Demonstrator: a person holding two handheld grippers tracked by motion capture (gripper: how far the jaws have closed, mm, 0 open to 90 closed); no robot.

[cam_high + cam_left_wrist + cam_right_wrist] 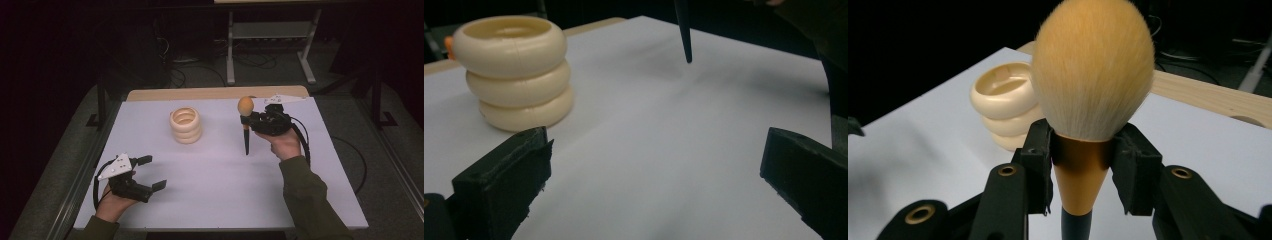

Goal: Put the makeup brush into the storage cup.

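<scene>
One makeup brush (1092, 90), fluffy orange-tan bristle head, gold ferrule, black tapered handle, held upright in right gripper (248, 120), jaws clamped on the ferrule, handle tip down on white table (210, 170), right of the cream ring stack (185, 125). Left gripper (150, 172) near-left of the stack, jaws spread, holding nothing

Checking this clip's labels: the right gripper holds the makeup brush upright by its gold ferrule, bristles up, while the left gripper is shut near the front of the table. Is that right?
Not quite. The left gripper is open: the left gripper view shows its jaws wide apart with bare table between them. The rest holds: the right gripper clamps the makeup brush at its gold ferrule, bristles up, as the right gripper view shows.
</scene>
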